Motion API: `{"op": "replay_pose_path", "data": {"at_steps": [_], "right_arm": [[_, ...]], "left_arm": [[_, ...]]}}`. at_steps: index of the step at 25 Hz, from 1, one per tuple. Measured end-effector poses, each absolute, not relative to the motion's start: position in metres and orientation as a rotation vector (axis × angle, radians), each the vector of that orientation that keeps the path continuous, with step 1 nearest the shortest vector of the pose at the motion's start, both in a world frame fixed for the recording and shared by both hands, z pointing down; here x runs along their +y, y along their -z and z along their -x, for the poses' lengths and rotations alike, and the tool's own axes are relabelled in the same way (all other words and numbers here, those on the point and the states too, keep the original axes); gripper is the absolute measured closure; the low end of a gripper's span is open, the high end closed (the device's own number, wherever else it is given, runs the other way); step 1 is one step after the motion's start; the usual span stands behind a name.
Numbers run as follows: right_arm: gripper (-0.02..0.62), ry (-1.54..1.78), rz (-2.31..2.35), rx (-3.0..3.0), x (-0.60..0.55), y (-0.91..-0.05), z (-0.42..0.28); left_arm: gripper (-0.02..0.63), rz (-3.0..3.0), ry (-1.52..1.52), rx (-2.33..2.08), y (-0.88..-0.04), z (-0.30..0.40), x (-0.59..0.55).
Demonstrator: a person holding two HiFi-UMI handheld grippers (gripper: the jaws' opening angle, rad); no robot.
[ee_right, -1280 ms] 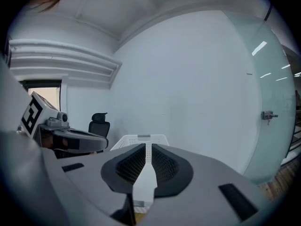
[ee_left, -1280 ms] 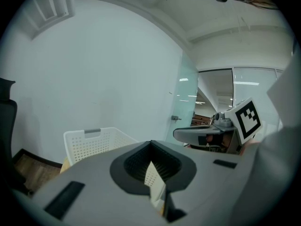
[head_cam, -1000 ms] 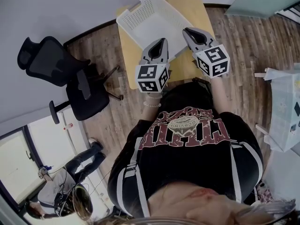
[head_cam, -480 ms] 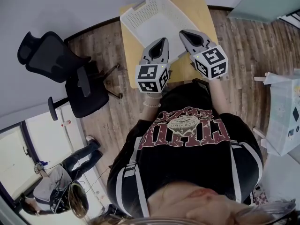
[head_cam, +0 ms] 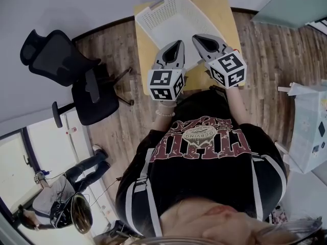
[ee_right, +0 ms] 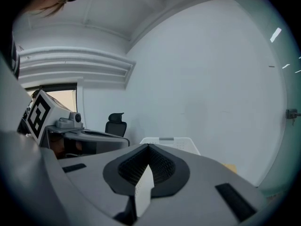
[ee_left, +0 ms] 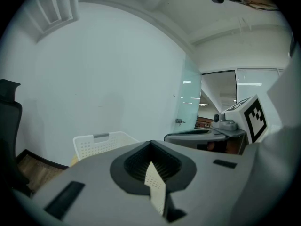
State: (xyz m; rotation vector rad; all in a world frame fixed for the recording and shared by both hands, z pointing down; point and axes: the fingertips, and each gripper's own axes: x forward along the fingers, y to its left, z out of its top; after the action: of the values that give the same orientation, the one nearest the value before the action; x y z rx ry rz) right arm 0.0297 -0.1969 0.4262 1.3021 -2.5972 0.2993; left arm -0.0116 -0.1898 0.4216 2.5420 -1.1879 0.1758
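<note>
Both my claws are empty. My left claw and my right claw each have their jaws pressed together at the tips, with nothing gripped between them. They hover side by side, a little apart, above the near rim of the white perforated basket. It lies askew on the small wooden surface, filling its far left part and leaving the right edge bare. The basket looks empty, so I judge nothing is picked up or placed yet. A black office chair stands beyond the surface's left edge, and another person stands well behind me. Nothing lies between my claws and the basket.
</note>
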Motion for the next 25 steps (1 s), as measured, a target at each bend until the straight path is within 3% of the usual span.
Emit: {"op": "replay_pose_path", "data": {"at_steps": [25], "right_arm": [[0.578,-0.286,-1.266,-2.592,-0.203,-0.430,-0.018]], "left_arm": [[0.558,-2.536,-0.170,-1.176,-0.424,0.014,-0.200]]}}
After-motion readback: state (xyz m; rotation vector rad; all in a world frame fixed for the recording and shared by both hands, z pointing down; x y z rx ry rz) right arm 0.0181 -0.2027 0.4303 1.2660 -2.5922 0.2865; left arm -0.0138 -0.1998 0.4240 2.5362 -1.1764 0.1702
